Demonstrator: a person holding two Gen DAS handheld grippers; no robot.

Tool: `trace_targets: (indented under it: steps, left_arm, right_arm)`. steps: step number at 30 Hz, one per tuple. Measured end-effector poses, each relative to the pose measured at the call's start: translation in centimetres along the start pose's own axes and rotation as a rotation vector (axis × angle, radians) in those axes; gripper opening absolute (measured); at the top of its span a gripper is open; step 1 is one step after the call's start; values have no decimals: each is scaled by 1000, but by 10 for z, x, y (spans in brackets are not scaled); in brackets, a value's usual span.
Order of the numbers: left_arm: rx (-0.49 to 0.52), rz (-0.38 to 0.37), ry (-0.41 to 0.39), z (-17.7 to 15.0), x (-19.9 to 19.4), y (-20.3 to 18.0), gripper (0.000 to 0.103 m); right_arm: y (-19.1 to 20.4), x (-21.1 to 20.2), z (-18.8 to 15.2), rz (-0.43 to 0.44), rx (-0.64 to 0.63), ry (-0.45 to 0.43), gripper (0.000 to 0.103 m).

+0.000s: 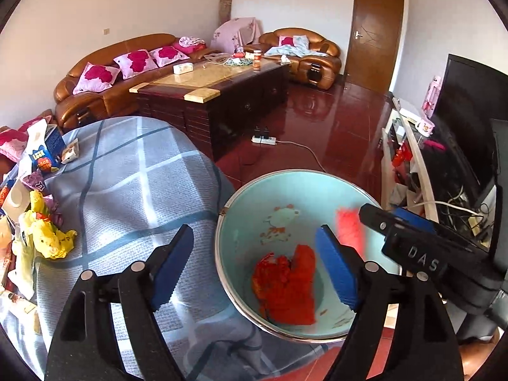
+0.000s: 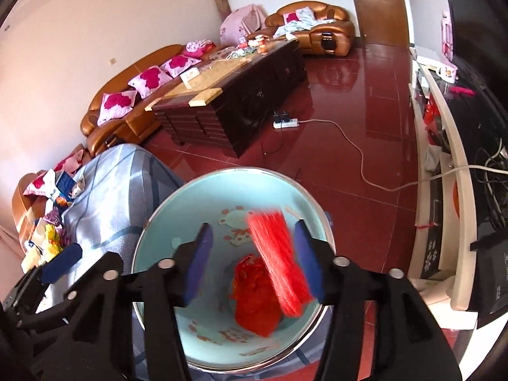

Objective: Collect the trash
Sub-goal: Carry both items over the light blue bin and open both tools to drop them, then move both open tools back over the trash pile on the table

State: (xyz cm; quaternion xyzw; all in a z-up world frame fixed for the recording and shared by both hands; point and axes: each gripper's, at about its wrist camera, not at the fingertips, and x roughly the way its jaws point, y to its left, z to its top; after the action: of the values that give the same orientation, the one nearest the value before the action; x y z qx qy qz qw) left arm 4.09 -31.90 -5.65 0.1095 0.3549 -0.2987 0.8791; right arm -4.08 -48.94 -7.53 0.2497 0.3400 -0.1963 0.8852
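Trash pile (image 1: 41, 222): far left on the table (image 1: 127, 190), a heap of wrappers, boxes and bags; too tangled to count, though one yellow bag (image 1: 52, 238) and one blue carton (image 1: 47, 149) stand out.
Handling: it all looks light, thin and crumply. My guess is the bag will slip and collapse, so pinch a bunched fold; the carton is stiffer and better taken across its flat sides.
Left gripper (image 1: 250, 270): fingers released and wide apart, holding nothing, poised over the table edge and the bin's rim.
Bin (image 1: 241, 197): one pale blue bin just beside the table, with one crumpled red wad (image 1: 285, 285) lying at the bottom.
Red wrapper (image 2: 279, 254): one ribbed red piece, blurred, inside the mouth of the bin between the right fingers; I cannot tell whether it touches the nearer pad, and it looks to be dropping.
Right gripper (image 2: 254, 260): fingers spread, gripping nothing, directly over the bin.
Count: two grippers, one bin, two red pieces in or entering it.
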Motion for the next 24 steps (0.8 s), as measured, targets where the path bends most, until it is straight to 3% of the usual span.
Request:
trace_targets:
  steps: [4,12,17,24]
  left_arm:
    - [7,20,-6,-1,-3,3,80]
    - [-15,43,-19,-6,-21,25,89]
    - [-55,79,-40,-16,-43,60,93]
    - [-131,120,-54,-33,-72,121,93]
  right_arm:
    - [-4,1,0,2,15,5,58]
    - [10,-25,5,26,-21,-86,58]
    - [48,-39,-1,53,-149,-138,58]
    - [97,-42,-16,107,-278,-115,58]
